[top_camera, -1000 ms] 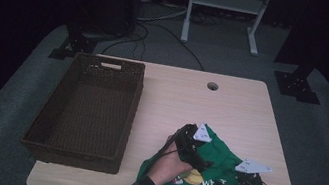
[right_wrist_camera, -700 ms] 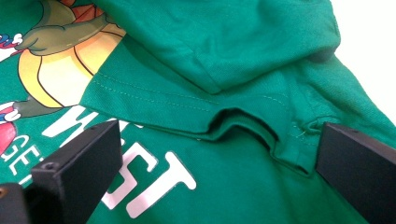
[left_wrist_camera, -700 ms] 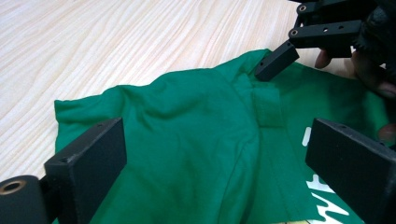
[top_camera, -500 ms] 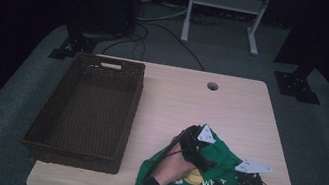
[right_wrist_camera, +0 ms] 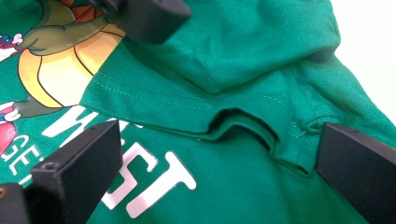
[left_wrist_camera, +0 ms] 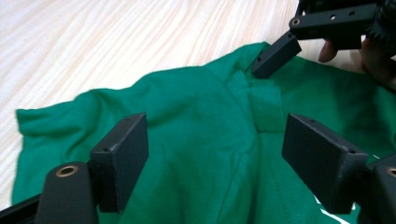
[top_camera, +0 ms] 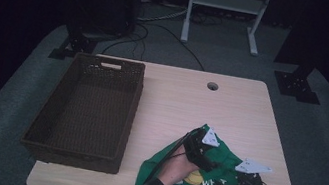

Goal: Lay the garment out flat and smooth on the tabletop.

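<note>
Green cotton, a T-shirt (top_camera: 211,181) with a cartoon print and white letters, lies rumpled at the near right of the pale wooden counter (top_camera: 249,117), and its lower part hangs past the near edge towards us. We hold a gripper in each hand over it.

From the high view, the far half of the counter is bare wood with a small round cable hole (top_camera: 212,86) near the far edge, so there is open room beyond and to the right of the shirt. On the left stands a dark brown woven basket (top_camera: 48,121), long and rectangular, its near end close to the counter's near edge. We see nothing inside it. A strip of bare wood separates the basket from the shirt.

Our left gripper (left_wrist_camera: 212,154) hovers over a plain fold of the shirt; its jaws have just been closing, yet they stand well apart, with cloth below and between them and no pad pressing on it. Our right gripper (right_wrist_camera: 215,172) has its jaws wide as well, straddling a raised seam fold without pinching it.

The left gripper view shows the shirt's edge lying on the wood and a jaw of the other gripper resting at a fold. The right gripper view brings up the print and stitching, which the high view leaves small and blurred.
</note>
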Demonstrator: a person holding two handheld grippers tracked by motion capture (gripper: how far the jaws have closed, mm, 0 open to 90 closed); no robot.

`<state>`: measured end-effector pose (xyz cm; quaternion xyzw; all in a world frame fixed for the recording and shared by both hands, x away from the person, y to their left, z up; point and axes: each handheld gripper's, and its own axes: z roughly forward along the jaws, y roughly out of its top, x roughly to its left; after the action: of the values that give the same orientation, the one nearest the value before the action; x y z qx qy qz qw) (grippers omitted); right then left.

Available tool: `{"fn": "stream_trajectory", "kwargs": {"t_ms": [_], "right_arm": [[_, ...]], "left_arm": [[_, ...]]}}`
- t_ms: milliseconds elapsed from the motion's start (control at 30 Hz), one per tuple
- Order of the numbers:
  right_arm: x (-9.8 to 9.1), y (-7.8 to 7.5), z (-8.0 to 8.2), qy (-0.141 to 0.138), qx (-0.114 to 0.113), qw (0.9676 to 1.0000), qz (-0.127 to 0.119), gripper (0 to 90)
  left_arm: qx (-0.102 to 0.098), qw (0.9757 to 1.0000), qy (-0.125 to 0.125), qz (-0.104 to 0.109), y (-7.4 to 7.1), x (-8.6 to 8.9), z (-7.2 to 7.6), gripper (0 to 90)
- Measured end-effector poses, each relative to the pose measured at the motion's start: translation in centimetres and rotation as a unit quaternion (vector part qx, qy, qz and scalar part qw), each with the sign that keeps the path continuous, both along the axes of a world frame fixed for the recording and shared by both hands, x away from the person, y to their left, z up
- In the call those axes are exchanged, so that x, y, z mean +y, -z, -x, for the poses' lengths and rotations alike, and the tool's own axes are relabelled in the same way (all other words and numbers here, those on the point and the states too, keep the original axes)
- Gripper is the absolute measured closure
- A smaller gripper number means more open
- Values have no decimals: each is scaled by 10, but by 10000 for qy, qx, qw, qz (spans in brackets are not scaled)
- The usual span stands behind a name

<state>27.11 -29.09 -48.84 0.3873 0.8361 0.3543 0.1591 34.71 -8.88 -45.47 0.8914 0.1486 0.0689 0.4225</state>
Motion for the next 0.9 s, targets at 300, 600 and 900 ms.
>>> {"fn": "stream_trajectory", "kwargs": {"t_ms": [300, 600, 900], "right_arm": [[0, 0, 0, 2, 3, 10000, 0, 0], [0, 0, 0, 1, -2, 10000, 0, 0], [0, 0, 0, 7, 9, 10000, -7, 0]], "left_arm": [[-16, 9999, 91, -102, 6, -7, 1, 330], [-4, 9995, 225, -239, 11, -12, 3, 430], [34, 9991, 259, -332, 16, -15, 4, 575]]}}
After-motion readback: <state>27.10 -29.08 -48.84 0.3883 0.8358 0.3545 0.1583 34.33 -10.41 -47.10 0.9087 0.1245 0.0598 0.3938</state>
